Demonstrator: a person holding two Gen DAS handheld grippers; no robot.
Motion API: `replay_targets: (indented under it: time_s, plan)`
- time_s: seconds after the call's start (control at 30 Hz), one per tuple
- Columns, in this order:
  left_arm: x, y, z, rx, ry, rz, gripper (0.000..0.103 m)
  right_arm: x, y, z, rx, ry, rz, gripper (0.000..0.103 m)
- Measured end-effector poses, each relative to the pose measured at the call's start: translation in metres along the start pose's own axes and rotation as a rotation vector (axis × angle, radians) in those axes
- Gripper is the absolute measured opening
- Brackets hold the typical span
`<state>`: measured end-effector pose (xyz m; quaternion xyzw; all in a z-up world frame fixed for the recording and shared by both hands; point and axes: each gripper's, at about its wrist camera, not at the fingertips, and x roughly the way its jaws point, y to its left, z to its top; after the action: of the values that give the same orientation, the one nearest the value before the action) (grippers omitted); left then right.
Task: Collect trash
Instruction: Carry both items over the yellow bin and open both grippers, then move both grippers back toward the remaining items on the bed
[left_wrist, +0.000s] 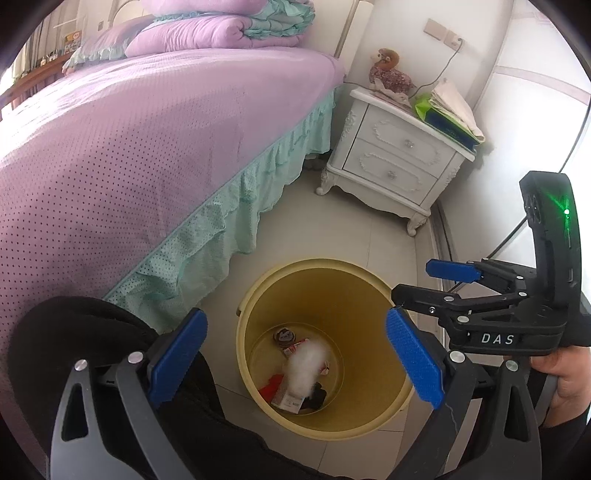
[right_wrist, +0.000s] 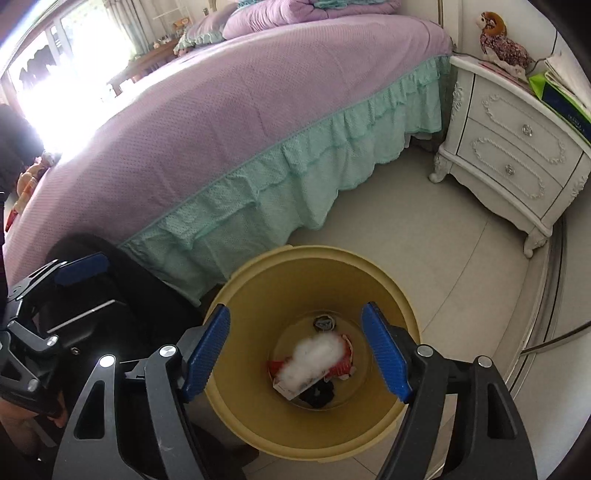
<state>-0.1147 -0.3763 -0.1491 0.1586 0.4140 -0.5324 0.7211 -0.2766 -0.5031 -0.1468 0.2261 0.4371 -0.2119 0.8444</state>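
A yellow bin (left_wrist: 255, 295) stands on the tiled floor beside the bed; it also shows in the right wrist view (right_wrist: 240, 291). Inside lie a white fluffy wad (left_wrist: 304, 363) (right_wrist: 314, 356), red and white wrappers (left_wrist: 273, 384) (right_wrist: 341, 365), a small round lid (left_wrist: 282, 336) (right_wrist: 325, 322) and something black (left_wrist: 317, 398). My left gripper (left_wrist: 295, 362) is open and empty above the bin. My right gripper (right_wrist: 297, 360) is open and empty above the bin too. It shows in the left wrist view (left_wrist: 424, 291), open at the bin's right rim. The left gripper's blue pad (right_wrist: 83, 269) shows at the left.
A bed with a purple cover (left_wrist: 147, 129) (right_wrist: 258, 92) and a mint frill (left_wrist: 207, 229) (right_wrist: 295, 184) runs close on the left. A white nightstand (left_wrist: 395, 162) (right_wrist: 517, 155) with a plush toy (left_wrist: 388, 72) and papers stands ahead. A dark garment (left_wrist: 92, 332) lies at the bed's edge.
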Motion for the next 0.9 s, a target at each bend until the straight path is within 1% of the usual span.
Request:
replay_targets:
  time_s: [0.13, 0.27, 0.37, 0.5, 0.63, 0.8, 0.87, 0.9]
  plan:
    - [-0.005, -0.001, 0.002, 0.003, -0.012, 0.0, 0.097, 0.001, 0.003, 0.001, -0.011, 0.011, 0.009, 0.072]
    - [-0.01, -0.001, 0.003, 0.005, -0.022, -0.003, 0.097, -0.003, 0.007, 0.003, -0.018, 0.0, 0.017, 0.072]
    - [-0.017, -0.001, 0.004, 0.004, -0.034, 0.002, 0.097, -0.013, 0.013, 0.007, -0.026, -0.046, 0.031, 0.072]
    - [-0.034, 0.006, 0.006, -0.008, -0.071, 0.034, 0.097, -0.03, 0.028, 0.016, -0.068, -0.128, 0.062, 0.072]
    - [-0.064, 0.023, 0.006, -0.032, -0.129, 0.114, 0.097, -0.049, 0.058, 0.03, -0.146, -0.234, 0.146, 0.072]
    - [-0.116, 0.064, 0.004, -0.122, -0.202, 0.282, 0.097, -0.061, 0.109, 0.054, -0.235, -0.337, 0.31, 0.074]
    - [-0.138, 0.082, 0.001, -0.167, -0.236, 0.346, 0.098, -0.062, 0.135, 0.064, -0.277, -0.364, 0.375, 0.079]
    - [-0.148, 0.091, -0.001, -0.188, -0.251, 0.375, 0.098, -0.062, 0.151, 0.069, -0.305, -0.379, 0.403, 0.08]
